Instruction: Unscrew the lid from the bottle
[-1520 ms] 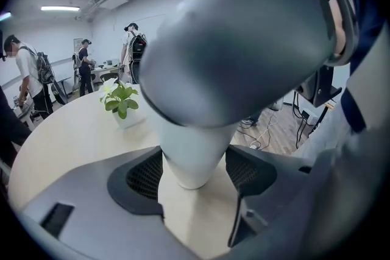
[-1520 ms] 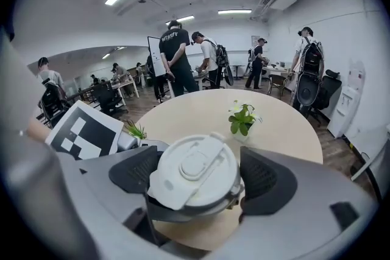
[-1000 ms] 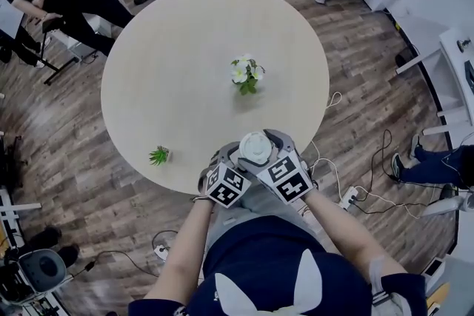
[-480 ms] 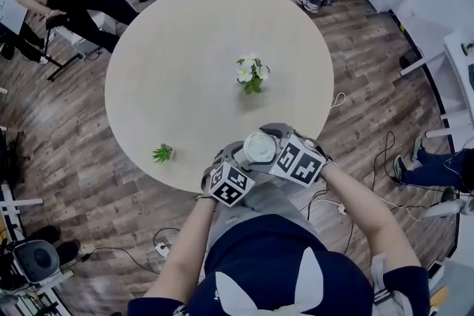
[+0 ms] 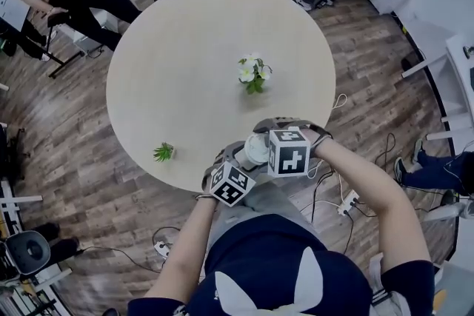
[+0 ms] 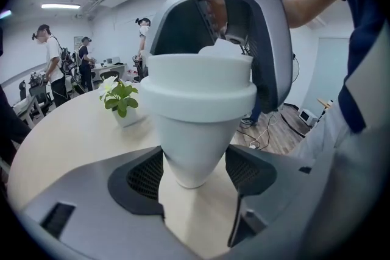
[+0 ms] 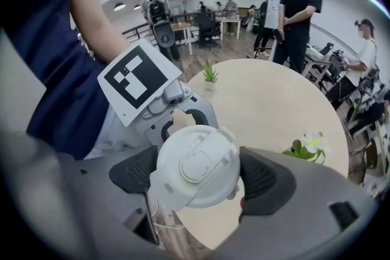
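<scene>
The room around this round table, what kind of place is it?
Probably a shared office or lab workroom. Black office chairs stand at desks beyond the round beige table. A white power strip with cables lies on the wood-plank floor.

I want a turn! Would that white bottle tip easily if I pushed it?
Probably tippy: the bottle narrows toward its bottom, with a wide lid on top. Its smooth, sloping sides may slip in the left gripper. It looks stiff, not dented where squeezed.
</scene>
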A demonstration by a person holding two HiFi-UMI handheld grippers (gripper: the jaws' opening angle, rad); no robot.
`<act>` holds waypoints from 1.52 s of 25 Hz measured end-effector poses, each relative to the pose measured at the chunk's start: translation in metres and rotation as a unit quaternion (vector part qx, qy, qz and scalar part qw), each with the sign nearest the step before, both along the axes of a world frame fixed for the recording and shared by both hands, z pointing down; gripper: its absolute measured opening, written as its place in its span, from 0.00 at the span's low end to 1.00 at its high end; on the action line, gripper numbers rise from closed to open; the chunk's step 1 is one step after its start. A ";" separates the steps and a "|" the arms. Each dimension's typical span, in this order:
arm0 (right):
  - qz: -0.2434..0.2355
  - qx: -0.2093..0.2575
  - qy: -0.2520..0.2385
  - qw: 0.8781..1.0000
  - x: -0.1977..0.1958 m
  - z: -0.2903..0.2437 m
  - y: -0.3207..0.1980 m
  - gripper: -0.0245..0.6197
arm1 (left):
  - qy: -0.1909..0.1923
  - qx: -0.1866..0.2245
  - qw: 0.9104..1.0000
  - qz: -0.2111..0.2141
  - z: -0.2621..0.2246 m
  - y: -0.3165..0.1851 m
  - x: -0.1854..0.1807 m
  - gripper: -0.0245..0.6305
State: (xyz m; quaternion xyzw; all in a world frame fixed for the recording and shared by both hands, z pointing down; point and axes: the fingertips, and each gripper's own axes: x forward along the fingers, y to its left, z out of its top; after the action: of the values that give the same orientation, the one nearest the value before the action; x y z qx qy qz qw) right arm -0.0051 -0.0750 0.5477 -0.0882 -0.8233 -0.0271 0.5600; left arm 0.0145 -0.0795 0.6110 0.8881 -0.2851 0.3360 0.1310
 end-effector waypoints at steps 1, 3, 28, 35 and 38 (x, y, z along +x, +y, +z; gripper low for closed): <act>-0.019 0.009 0.017 1.000 0.001 0.002 0.001 0.69 | 0.000 0.001 1.000 -0.001 0.000 0.000 0.000 0.54; -0.045 0.020 0.049 0.998 0.003 0.004 0.002 0.69 | 0.000 0.000 1.000 0.000 0.000 0.001 0.000 0.54; 0.098 0.041 -0.079 0.991 0.001 0.011 -0.007 0.75 | -0.005 -0.006 1.000 0.005 0.002 0.001 0.001 0.53; 0.111 0.042 -0.100 0.988 -0.001 0.010 -0.006 0.75 | -0.006 -0.006 1.000 0.005 0.003 0.002 -0.001 0.53; 0.116 0.042 -0.107 0.986 -0.001 0.006 -0.007 0.75 | -0.006 -0.006 1.000 0.005 0.002 0.001 -0.001 0.53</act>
State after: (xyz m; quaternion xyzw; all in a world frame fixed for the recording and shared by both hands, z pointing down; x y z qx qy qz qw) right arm -0.0062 -0.0818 0.5537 0.0354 -0.8814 -0.0059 0.4710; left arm 0.0131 -0.0780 0.6126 0.8869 -0.2790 0.3435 0.1328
